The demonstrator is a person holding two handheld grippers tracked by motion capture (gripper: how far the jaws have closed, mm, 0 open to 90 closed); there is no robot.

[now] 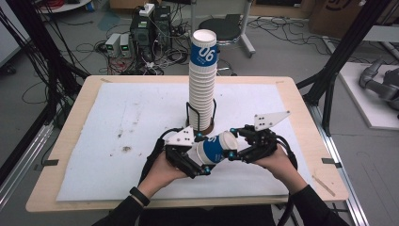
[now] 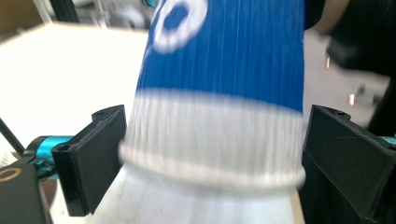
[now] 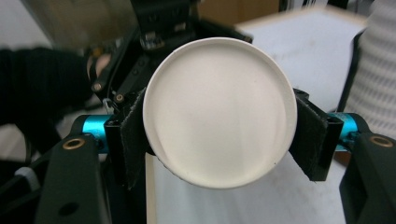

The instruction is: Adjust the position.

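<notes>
Near the front edge of the table [image 1: 301, 113], just in front of the tall stack of cups [image 1: 203, 80], a blue and white paper cup [image 1: 216, 147] lies on its side in the air between two grippers. It is held up off the white mat [image 1: 122, 122], not resting on it.

The right gripper [image 1: 232, 143] grips the cup at its flat bottom end — in the right gripper view the round white base [image 3: 219, 112] sits between the two black pads [image 3: 310, 133], and both pads press on its sides.

The left gripper [image 1: 200, 162] is around the other part of the cup. In the left gripper view the cup's blue band and white rim [image 2: 215, 140] sit between the jaws, but a small gap shows on each side, so the jaws are spread and not pressing.

The tall stack stands upright in a black wire holder [image 1: 190, 115], just behind the two hands.

A person's left hand [image 1: 160, 176] and right hand [image 1: 277, 162] hold the grippers — both come in from the bottom.
</notes>
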